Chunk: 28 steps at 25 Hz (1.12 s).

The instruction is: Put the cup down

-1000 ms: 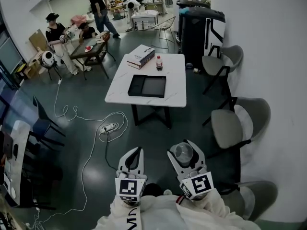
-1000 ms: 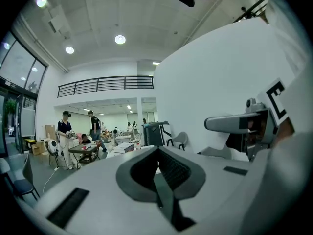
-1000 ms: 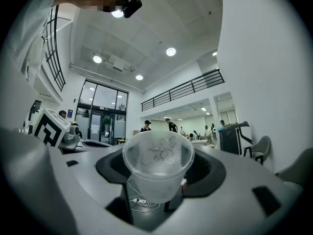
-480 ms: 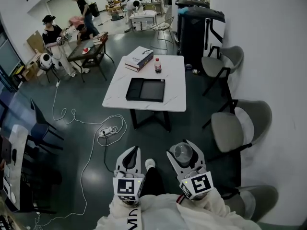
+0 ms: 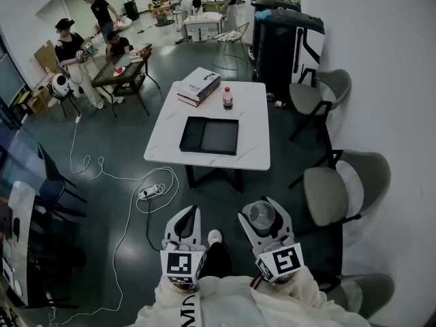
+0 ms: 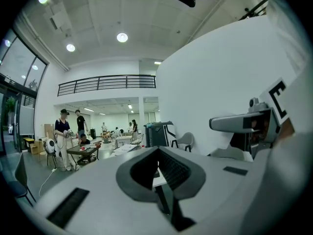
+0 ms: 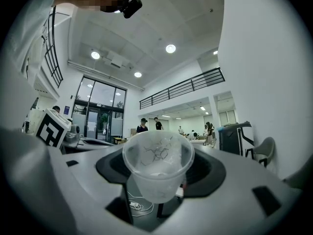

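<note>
**A:** Where's the cup right now?

**B:** I've got it in my right gripper [image 5: 262, 213]. The clear plastic cup [image 5: 261, 216] stands upright between the two jaws with its mouth toward the head camera. The jaws are spread wide and press on its sides. In the right gripper view it fills the middle of the picture, looks empty, and has a faint line pattern on its wall.

**A:** Is it over the table?

**B:** No. I'm holding it in the air above the dark floor [image 5: 122, 148], close to my body. The white table [image 5: 253, 125] is ahead of me, well apart from the cup. On it I see a black tray [image 5: 210, 135] with two compartments. There's a small bottle [image 5: 227, 99] just behind the tray and a box [image 5: 199, 86] near the far left corner.

**A:** And the other one?

**B:** My left gripper [image 5: 191, 215] hangs beside the right one at about the same height. Its jaws are drawn together at the tips and I see nothing between them in the left gripper view.

**A:** Anything else around?

**B:** Grey chairs [image 5: 330, 186] stand along the wall on my right, and a power strip [image 5: 151, 193] lies on the floor left of the table. There are people [image 5: 99, 9] at the far end of the room.
</note>
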Motion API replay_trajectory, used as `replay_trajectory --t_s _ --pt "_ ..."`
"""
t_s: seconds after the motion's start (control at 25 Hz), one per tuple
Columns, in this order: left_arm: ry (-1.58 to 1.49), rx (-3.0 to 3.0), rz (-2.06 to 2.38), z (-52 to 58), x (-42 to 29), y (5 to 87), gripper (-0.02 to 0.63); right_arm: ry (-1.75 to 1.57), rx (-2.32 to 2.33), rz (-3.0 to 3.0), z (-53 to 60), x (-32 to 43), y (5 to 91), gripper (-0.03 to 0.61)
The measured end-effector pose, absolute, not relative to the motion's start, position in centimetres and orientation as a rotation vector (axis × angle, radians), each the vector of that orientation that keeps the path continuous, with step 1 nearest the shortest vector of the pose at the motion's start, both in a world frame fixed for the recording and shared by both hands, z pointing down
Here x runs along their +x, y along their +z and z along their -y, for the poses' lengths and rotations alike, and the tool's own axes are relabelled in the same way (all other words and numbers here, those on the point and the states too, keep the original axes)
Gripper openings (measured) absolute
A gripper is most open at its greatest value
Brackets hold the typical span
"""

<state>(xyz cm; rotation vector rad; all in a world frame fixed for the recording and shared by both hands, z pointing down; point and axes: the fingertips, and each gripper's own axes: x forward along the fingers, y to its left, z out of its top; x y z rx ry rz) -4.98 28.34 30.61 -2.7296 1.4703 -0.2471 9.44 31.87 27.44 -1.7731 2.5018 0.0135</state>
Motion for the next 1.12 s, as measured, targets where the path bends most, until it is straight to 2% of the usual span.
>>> replay_trajectory --t_s 0.8,1.12 --pt "-0.263 -2.742 -1.536 -10.1 -10.8 30.9 0.011 0.008 -1.791 -2.550 -12.5 5.2 26.9 0.288" --pt "-0.276 -2.774 -1.493 -2.4 -10.7 31.6 0.011 -0.020 -1.807 -2.566 -5.3 4.2 28.1 0.288"
